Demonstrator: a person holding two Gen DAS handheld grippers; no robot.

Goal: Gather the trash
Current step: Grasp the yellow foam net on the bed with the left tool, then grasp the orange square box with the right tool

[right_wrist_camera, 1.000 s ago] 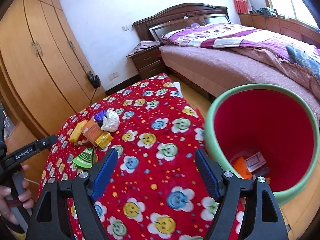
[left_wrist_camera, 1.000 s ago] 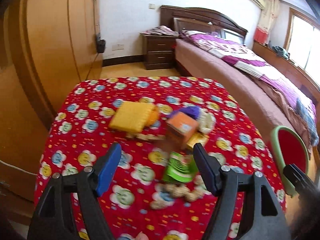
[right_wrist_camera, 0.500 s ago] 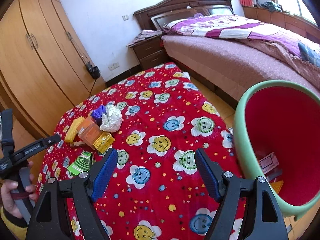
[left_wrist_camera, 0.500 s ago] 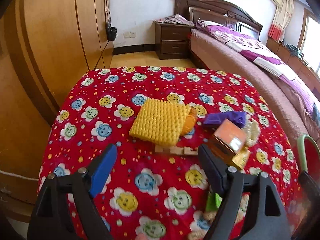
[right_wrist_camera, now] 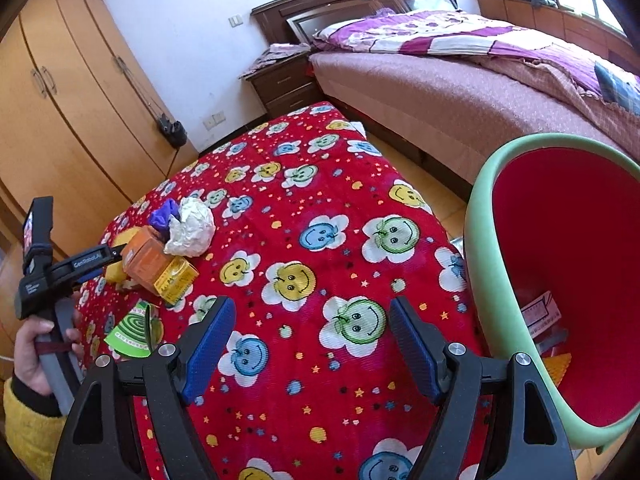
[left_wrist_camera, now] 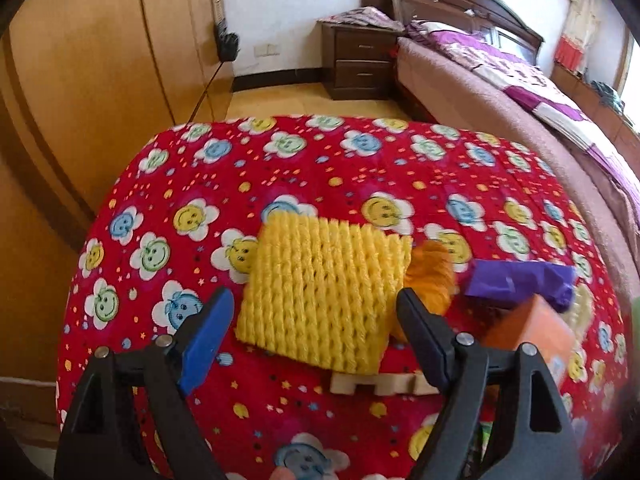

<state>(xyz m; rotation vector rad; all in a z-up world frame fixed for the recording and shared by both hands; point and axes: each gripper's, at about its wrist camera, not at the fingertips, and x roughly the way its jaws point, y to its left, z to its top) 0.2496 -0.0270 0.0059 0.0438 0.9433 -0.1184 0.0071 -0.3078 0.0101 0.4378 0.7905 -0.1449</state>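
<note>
- The trash sits in a cluster on the surface [right_wrist_camera: 320,208], which is covered by a red smiley-flower cloth: a yellow foam net sleeve [left_wrist_camera: 324,296], an orange piece [left_wrist_camera: 432,280] tucked against its right edge, a purple wrapper [left_wrist_camera: 520,284], an orange box [right_wrist_camera: 144,258], a small yellow box [right_wrist_camera: 176,280], a crumpled white paper ball [right_wrist_camera: 190,228] and a green spiral-printed packet [right_wrist_camera: 134,332].
- The green-rimmed bin with a red inside [right_wrist_camera: 484,216] stands just beside the surface's right edge; a few paper scraps [right_wrist_camera: 540,312] lie at its bottom.
- My left gripper [left_wrist_camera: 312,320] hangs low over the foam sleeve, jaws wide apart, holding nothing.
- My right gripper [right_wrist_camera: 310,332] is also spread and empty, over bare cloth between the cluster and the bin.
- Only the left view shows a notched pale wooden strip [left_wrist_camera: 380,384] in front of the sleeve.
- Only the right view shows the bin's contents, the paper ball, and my left hand [right_wrist_camera: 32,344] on its handle.
</note>
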